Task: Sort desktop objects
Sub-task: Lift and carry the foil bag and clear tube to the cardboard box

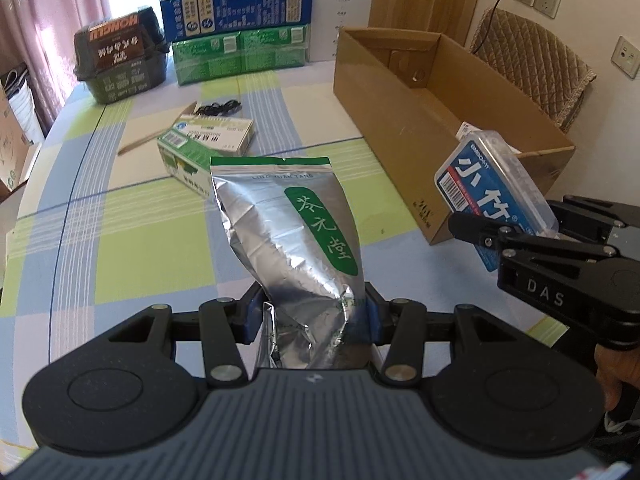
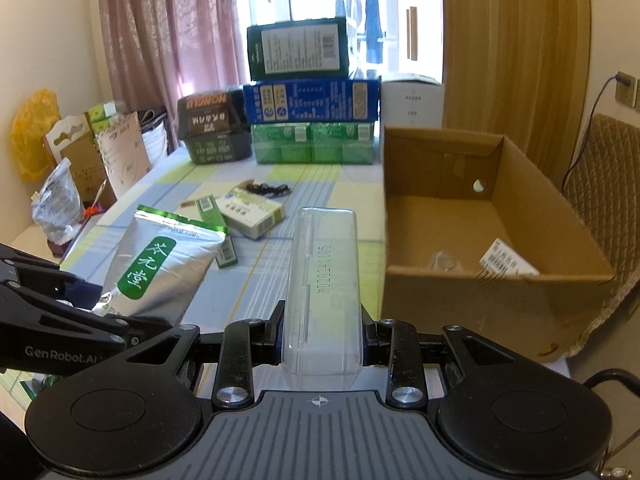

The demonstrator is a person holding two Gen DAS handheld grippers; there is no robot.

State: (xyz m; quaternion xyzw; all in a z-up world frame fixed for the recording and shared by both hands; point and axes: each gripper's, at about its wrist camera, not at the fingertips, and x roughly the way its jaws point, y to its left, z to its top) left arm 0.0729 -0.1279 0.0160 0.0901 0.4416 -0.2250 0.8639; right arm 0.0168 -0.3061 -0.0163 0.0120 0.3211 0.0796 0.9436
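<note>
My left gripper (image 1: 312,312) is shut on a silver foil tea pouch (image 1: 292,248) with a green label, held upright above the checked tablecloth; the pouch also shows in the right wrist view (image 2: 160,264). My right gripper (image 2: 322,336) is shut on a clear plastic box (image 2: 324,280) with a blue label, which shows in the left wrist view (image 1: 492,196) just left of the open cardboard box (image 1: 400,120). The cardboard box (image 2: 496,288) stands at the right and holds a white labelled item (image 2: 508,262).
A green-and-white medicine box (image 1: 204,140), a black tangle of bands (image 1: 218,108) and a thin stick (image 1: 156,136) lie mid-table. Stacked green and blue cartons (image 1: 236,24) and a dark container (image 1: 120,60) stand at the far edge. A chair (image 1: 532,68) stands behind the cardboard box.
</note>
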